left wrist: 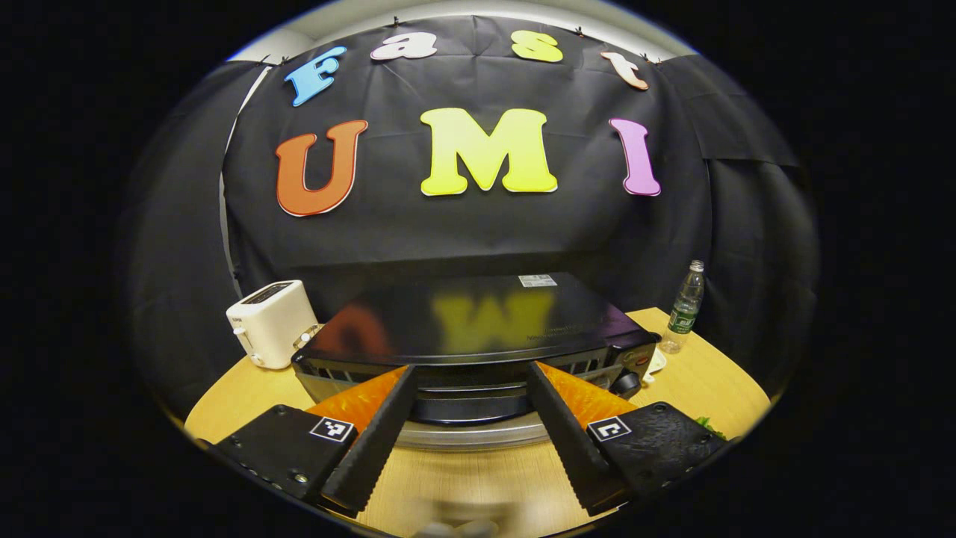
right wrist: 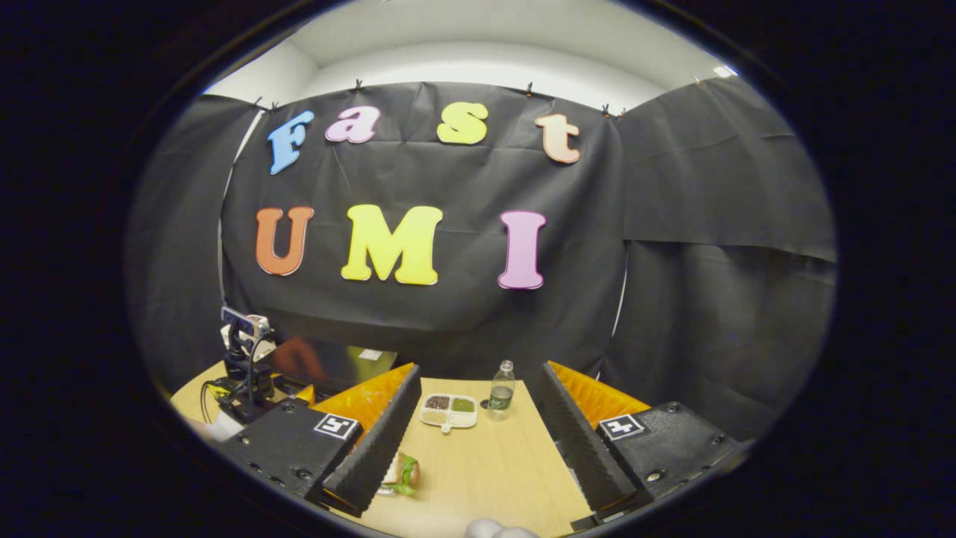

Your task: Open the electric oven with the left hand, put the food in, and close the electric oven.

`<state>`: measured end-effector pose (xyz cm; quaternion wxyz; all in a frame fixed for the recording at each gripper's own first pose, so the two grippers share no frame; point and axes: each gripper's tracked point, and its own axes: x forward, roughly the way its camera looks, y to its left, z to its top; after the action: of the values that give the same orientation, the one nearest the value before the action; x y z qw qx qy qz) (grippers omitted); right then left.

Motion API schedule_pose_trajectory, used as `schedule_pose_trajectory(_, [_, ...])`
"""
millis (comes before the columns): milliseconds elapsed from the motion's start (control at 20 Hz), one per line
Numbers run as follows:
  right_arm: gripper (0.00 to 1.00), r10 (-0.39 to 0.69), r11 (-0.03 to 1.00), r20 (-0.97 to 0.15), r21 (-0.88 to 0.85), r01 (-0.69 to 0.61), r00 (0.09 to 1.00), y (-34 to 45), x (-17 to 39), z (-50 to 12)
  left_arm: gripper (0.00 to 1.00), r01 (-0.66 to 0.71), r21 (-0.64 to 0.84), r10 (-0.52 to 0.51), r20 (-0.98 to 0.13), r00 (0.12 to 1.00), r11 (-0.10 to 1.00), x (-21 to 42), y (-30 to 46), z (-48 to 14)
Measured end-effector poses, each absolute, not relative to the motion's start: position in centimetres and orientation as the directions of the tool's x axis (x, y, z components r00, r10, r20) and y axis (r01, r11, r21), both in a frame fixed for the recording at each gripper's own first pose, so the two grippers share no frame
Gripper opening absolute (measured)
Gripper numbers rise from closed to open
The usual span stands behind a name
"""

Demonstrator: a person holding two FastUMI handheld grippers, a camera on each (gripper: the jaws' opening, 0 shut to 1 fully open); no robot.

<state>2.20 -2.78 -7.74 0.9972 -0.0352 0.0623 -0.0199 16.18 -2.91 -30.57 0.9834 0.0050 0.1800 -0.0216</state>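
Electric oven (left wrist: 478, 329): black, sits on the wooden table (left wrist: 687, 381), directly ahead of the left gripper (left wrist: 470, 430) in the left gripper view. Its glossy top mirrors the wall behind. Door appears closed; a vented strip and a dark handle bar run across the front, a round knob (left wrist: 626, 384) at the front right corner. Left gripper's two fingers stand wide apart, one on each side of the handle bar area, gripping nothing; whether the tips touch the oven front cannot be told.

Food: a sandwich (right wrist: 402, 474) with green leaf showing lies on the table in the right gripper view, partly hidden behind the left-hand finger of the right gripper (right wrist: 470, 441). Right gripper's fingers are also spread apart, empty, above the tabletop.

Farther back on the table in the right gripper view: a white divided tray (right wrist: 448, 411) with dark, brown and green fillings, and just beside it an upright clear water bottle (right wrist: 501, 391) with a green label. At the far left of that view, a camera rig with cables (right wrist: 240, 362) stands in front of the oven's dark top.

In the left gripper view, a white toaster (left wrist: 270, 323) stands just left of the oven; the bottle stands right of it, near the table's back edge.
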Motion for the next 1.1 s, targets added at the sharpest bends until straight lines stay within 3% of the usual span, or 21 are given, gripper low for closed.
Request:
schedule_pose_trajectory(350, [1.00, -0.014, 0.996, -0.135, -0.092, 0.001, 0.991, -1.7, 0.3, -9.0, 0.98, 0.046, -0.001, -0.043, -0.395, 0.918, 0.999, 11.4, -3.0, -32.1])
schedule_pose_trajectory(1100, [1.00, -0.005, 0.995, -0.236, -0.094, -0.018, 0.972, -1.8, -3.3, -14.4, 0.97, 0.032, -0.017, -0.036, -0.568, 0.822, 0.999, 2.2, -3.5, -41.8])
